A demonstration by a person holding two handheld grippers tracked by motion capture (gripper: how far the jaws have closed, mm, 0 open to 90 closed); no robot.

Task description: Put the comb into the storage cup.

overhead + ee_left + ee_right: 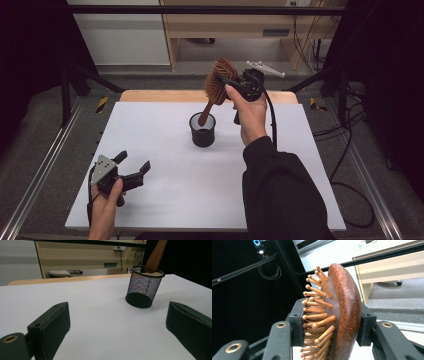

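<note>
Now the right gripper (229, 86), clamped on the hairbrush (219, 80) at upper centre, lowers its handle into the mesh cup (202, 130); next, release.

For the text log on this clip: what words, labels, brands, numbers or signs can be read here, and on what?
None can be read.
Hairbrush: plain wood, no brand visible.
Mesh cup: no label.
Right gripper and left gripper: no markings readable.
Small plate on the cabinet behind the table: too small and blurred to read.
Black-and-yellow hazard tape on the floor: stripes, no text.
</note>
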